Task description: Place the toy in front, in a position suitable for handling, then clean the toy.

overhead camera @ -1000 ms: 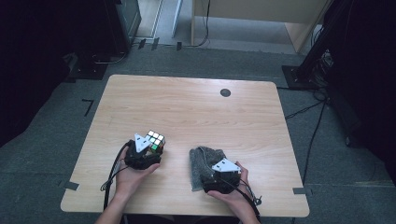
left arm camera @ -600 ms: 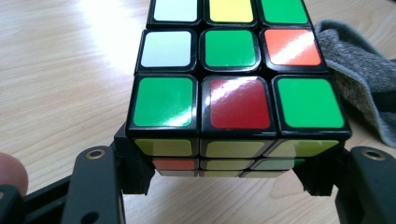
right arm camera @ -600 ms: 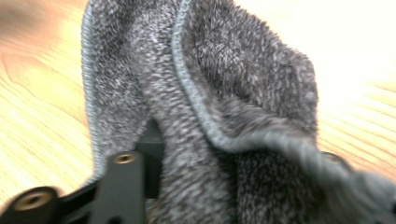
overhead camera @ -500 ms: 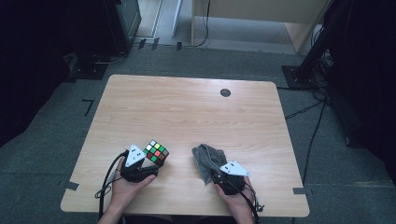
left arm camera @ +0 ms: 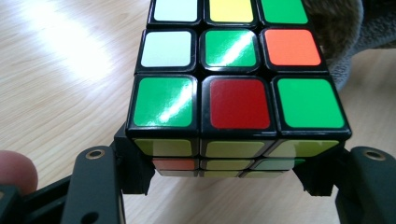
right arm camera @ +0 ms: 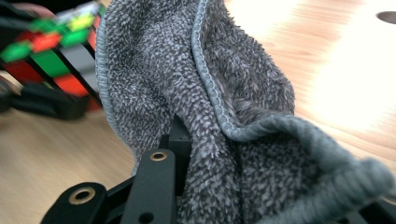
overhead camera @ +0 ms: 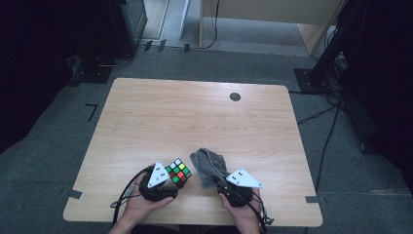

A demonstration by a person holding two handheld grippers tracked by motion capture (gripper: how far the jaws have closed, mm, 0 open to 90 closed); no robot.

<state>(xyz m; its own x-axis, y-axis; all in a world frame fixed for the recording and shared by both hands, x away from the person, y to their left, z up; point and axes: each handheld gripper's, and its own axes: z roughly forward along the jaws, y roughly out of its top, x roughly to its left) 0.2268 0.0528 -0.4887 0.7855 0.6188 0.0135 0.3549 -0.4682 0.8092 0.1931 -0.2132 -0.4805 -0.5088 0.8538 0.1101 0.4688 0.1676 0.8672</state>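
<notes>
From the high view, the left gripper has the puzzle cube clamped just ahead of its hand, raised a little and tilted, while the right gripper has a grey cloth bunched at its tips. Cube and cloth sit close together near the front edge of the table — close, though I cannot tell from here whether they touch.

In the left gripper view, the cube is squeezed between the two black jaws, one on each lower side, scrambled colours facing up. A fold of the cloth lies just beyond the cube's far right corner.

In the right gripper view, the cloth drapes over and between the jaws, which have just been closing on it. The pads seem to pinch the fabric, though the pile hides much of them. The cube is blurred, off to the left past the cloth.

My reading: both pick-ups are done — cube secured, cloth gathered. What is left is the work itself, probably bringing cloth to cube and wiping its faces
</notes>
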